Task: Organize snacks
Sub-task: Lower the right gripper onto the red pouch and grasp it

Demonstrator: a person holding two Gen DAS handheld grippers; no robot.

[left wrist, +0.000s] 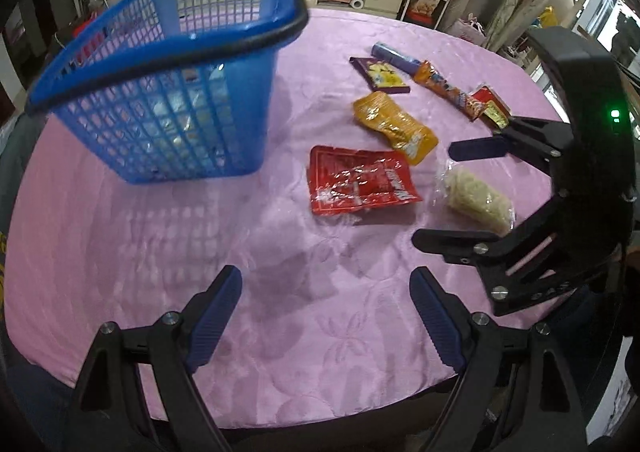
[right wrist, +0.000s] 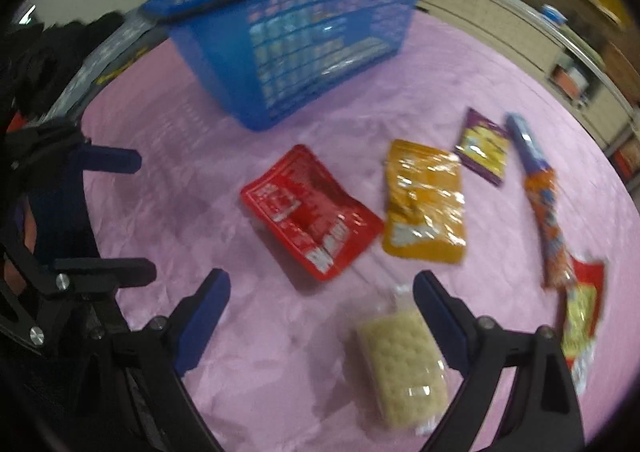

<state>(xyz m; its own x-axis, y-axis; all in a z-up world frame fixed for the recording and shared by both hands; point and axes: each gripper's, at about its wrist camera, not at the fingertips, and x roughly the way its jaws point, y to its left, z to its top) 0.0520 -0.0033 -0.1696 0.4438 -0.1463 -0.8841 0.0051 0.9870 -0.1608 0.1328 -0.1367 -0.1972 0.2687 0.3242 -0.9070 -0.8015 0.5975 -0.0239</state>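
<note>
While your left gripper point(left wrist: 326, 312) hangs above bare pink tabletop point(left wrist: 160, 252), its fingers are spread wide with nothing between them. Your right gripper point(right wrist: 322, 316) is likewise released, its fingers straddling one end of the clear-wrapped cracker pack point(right wrist: 402, 364) without pressing on it. The blue basket point(left wrist: 160, 92) stands at the far left of the cloth. Beside it lie the red pouch point(left wrist: 358, 180), the yellow pouch point(left wrist: 394, 126), the purple packet point(left wrist: 380, 74), the long orange-and-blue stick pack point(left wrist: 432, 82) and a red-and-yellow packet point(left wrist: 490, 104), all outside the basket
</note>
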